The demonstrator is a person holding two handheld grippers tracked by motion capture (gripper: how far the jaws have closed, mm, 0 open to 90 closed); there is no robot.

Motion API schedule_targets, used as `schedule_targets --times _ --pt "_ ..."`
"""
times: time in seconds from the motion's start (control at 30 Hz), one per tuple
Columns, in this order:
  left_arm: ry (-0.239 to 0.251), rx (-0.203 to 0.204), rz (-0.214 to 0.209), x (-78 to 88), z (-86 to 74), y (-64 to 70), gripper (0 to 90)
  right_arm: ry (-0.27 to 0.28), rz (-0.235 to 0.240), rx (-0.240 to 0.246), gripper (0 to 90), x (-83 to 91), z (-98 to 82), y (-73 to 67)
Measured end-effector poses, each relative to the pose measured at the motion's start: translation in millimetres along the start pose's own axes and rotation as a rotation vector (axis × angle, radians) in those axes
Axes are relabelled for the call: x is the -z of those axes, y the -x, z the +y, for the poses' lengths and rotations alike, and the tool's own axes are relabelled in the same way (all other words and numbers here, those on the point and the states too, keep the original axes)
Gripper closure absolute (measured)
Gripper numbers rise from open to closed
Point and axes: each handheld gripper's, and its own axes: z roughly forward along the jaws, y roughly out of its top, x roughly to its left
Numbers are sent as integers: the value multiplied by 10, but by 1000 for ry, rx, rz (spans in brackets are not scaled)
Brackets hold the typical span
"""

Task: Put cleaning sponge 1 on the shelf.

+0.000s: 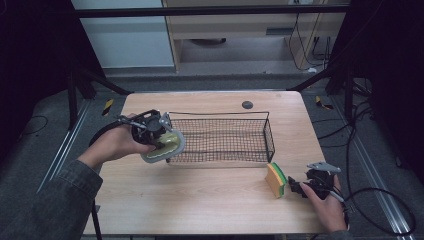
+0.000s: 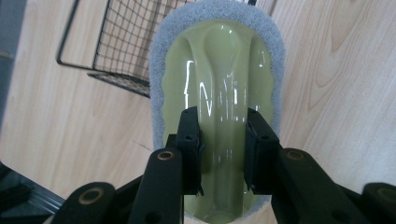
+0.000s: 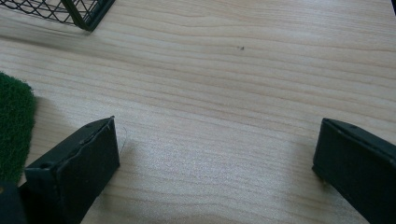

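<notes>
My left gripper [image 1: 162, 136] is shut on the raised handle of a pale green scrubber [image 1: 167, 145] with a grey pad rim, held in the air just left of the black wire basket [image 1: 270, 135]. In the left gripper view both black pads clamp the glossy green handle of the scrubber [image 2: 219, 70], and the left gripper [image 2: 223, 154] points down over the table with a corner of the basket [image 2: 116, 42] behind. My right gripper [image 1: 296, 187] rests low at the table's front right, open, beside a yellow-and-green sponge [image 1: 276, 180]. The right gripper [image 3: 215, 158] has bare wood between its jaws, with the sponge's green face [image 3: 14, 121] at the left.
The wooden table [image 1: 210, 205] has a dark round cable port [image 1: 247, 104] near its far edge. A basket corner [image 3: 79, 11] lies ahead of the right gripper. Cables trail on the floor at the right, and black frame legs stand beside the table.
</notes>
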Motion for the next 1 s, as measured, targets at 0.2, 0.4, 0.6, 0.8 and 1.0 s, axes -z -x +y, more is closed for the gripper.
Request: schedule_targets --times 0.2,0.4,0.6,0.8,1.0 --pt "35 -6 7 44 108 -127 707 0 1 4 4 -7 5 4" --pt "68 -30 19 91 223 -226 708 1 3 7 5 -11 7 7" --pt "83 -92 42 121 311 -225 707 0 4 6 5 -10 8 6" --pt "70 -129 39 65 390 -250 707 1 7 11 5 -14 10 11" --pt "68 -146 31 -13 477 -269 707 1 10 9 5 -14 13 11"
